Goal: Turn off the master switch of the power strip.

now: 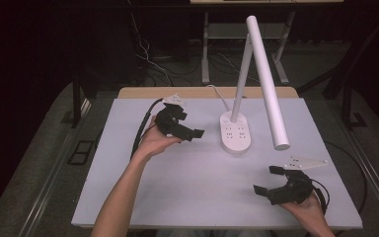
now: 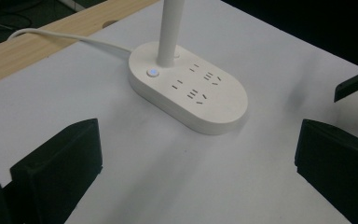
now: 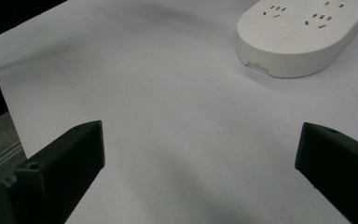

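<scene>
Left gripper (image 1: 190, 129) held up off the tabletop (image 1: 192, 182) on the left side, jaws spread wide, nothing between them, aimed rightward at the desk lamp's base (image 1: 236, 133). In the left gripper view the base (image 2: 191, 91) sits ahead, centred between the two black jaws but well clear of them; small round button (image 2: 153, 72) glows blue next to the stem (image 2: 170, 28), socket slots on the top face toward the near end. White cord (image 2: 60, 37) leaves the base's far side and runs over the wooden strip (image 2: 51, 32) at the tabletop's back edge. Right gripper (image 1: 271, 180) is near the front right corner of the tabletop, jaws also spread, empty, pointing left and up toward the base; grey three-cornered plate (image 1: 306, 162) on top of it. In the right gripper view the base (image 3: 303, 37) shows at top right, well apart from the jaws, bare white tabletop in between. Lamp itself: oval white base roughly mid-tabletop, slightly back and right of centre, stem rising upright with a slight lean, long white lamp head (image 1: 267, 81) slanting down toward the right, its lower end hanging over the tabletop between the base and the right gripper. Neither gripper touches the lamp. Right gripper's jaw tip also visible at the right edge of the left gripper view.
</scene>
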Action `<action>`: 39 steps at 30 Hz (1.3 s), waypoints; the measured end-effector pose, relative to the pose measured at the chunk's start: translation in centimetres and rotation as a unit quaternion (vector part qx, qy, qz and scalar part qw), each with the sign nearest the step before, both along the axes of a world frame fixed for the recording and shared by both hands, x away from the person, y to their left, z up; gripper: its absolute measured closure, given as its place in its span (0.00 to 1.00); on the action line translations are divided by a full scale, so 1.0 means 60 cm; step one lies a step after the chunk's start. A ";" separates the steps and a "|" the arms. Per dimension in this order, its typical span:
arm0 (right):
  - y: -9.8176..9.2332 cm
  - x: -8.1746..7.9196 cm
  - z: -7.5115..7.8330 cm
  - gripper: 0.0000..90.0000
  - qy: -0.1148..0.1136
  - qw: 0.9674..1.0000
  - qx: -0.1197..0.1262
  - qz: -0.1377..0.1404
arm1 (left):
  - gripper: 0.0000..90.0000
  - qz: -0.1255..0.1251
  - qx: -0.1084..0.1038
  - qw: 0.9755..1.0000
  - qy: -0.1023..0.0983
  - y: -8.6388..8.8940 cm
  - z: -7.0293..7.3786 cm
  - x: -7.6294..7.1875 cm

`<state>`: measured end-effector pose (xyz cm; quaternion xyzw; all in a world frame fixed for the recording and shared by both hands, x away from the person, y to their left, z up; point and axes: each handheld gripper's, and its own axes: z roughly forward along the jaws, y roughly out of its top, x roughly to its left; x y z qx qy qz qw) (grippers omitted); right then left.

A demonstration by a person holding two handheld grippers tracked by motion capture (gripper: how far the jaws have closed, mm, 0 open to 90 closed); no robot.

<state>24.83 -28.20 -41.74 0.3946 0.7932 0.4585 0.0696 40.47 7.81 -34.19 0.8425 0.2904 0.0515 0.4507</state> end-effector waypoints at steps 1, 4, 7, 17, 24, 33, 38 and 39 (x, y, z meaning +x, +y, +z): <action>0.000 0.000 0.000 0.01 0.000 1.000 0.000 0.000 | 0.00 0.003 0.000 1.000 0.002 -0.002 -0.001 0.002; 0.000 0.000 0.000 0.01 -0.001 1.000 -0.001 0.001 | 0.00 0.006 0.000 1.000 0.003 -0.005 -0.003 0.010; 0.000 0.000 0.000 0.01 -0.001 1.000 -0.002 0.001 | 0.00 0.011 -0.001 1.000 0.005 -0.008 -0.002 0.017; -0.001 0.000 0.000 0.01 -0.003 1.000 -0.002 0.001 | 0.00 0.017 0.001 1.000 0.008 -0.028 -0.002 0.035; 0.000 -0.001 0.000 0.01 -0.001 1.000 -0.001 0.002 | 0.00 0.024 -0.001 1.000 0.017 -0.043 -0.007 0.050; -0.001 -0.002 0.000 0.01 -0.004 1.000 -0.003 0.004 | 0.00 0.043 -0.016 0.999 0.029 -0.052 -0.023 0.068; 0.001 -0.003 0.001 0.01 -0.005 1.000 -0.008 0.005 | 0.01 0.049 -0.027 0.998 0.028 -0.058 -0.035 0.076; 0.002 -0.003 0.001 0.01 -0.004 1.000 -0.009 0.006 | 0.01 0.055 -0.035 0.997 0.030 -0.061 -0.038 0.077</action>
